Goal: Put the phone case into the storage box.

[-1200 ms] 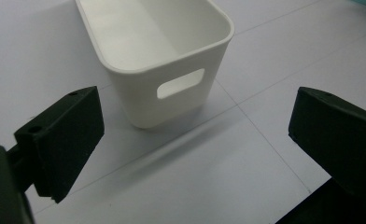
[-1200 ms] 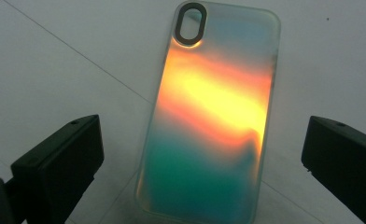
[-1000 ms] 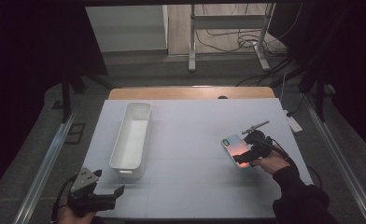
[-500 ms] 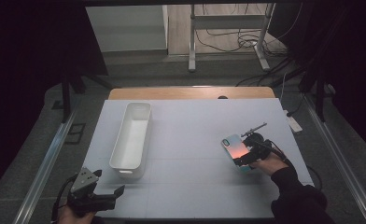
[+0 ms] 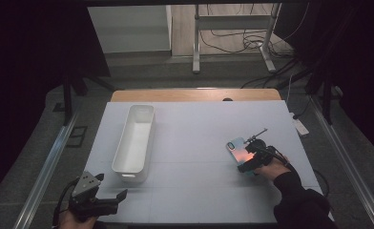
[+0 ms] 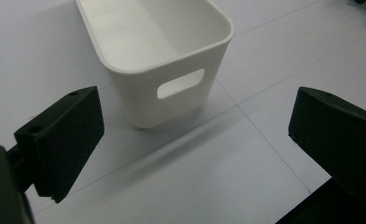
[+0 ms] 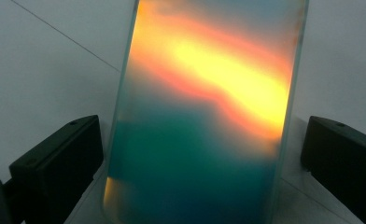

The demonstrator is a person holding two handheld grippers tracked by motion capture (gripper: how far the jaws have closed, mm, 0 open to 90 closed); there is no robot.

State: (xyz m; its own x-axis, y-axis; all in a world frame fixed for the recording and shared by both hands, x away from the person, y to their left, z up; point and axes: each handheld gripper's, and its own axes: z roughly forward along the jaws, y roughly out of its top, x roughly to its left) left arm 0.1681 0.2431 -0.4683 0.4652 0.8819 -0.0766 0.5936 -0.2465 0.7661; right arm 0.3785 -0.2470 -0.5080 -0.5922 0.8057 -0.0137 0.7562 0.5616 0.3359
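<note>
While the phone case (image 7: 204, 112) lies flat on the table (image 5: 194, 143), right side, the right gripper (image 7: 200, 154) straddles it w/ fingers (image 7: 59, 158) apart, not touching. Left gripper (image 6: 195, 144) sits at the near-left corner, fingers wide open, just before the white bin (image 6: 158, 51).

Teal-and-orange phone case (image 5: 239, 151) lies flat on the table's right side.

The phone case (image 7: 204, 116) is blurred, its top and bottom ends cut off.
</note>
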